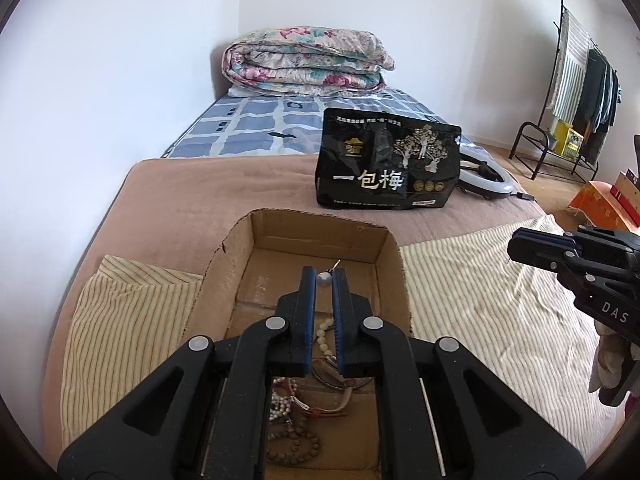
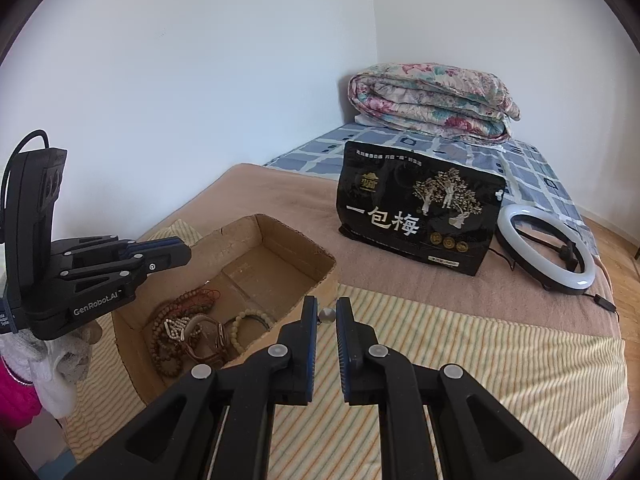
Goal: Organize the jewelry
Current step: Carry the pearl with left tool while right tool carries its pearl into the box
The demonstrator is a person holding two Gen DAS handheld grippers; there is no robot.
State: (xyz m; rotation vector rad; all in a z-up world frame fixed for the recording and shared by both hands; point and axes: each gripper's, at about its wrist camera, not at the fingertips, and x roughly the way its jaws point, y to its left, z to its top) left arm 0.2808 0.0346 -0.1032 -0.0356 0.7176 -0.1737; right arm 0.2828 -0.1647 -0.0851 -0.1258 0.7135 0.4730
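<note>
Both grippers were clamped down on tiny stuff here. The left gripper (image 1: 324, 278) had a small pearl earring (image 1: 323, 277) pinched right at its fingertips, the thin metal post poking out past the bead, and it hung over the open cardboard box (image 1: 394, 248) on the bed. The right gripper (image 2: 327, 314) pinched another little bead earring (image 2: 327, 314) the same way, over the striped cloth (image 2: 480, 360) just beside the box's near corner. These things looked super light, hard and round, so probably slippery; a grip on the bead itself seemed safer than on the post, which could bend. Inside the box lay a tangle of bead bracelets (image 2: 180, 328), brown and pale, near one end. Those would likely be floppy and snag on each other if lifted by a single strand.
</note>
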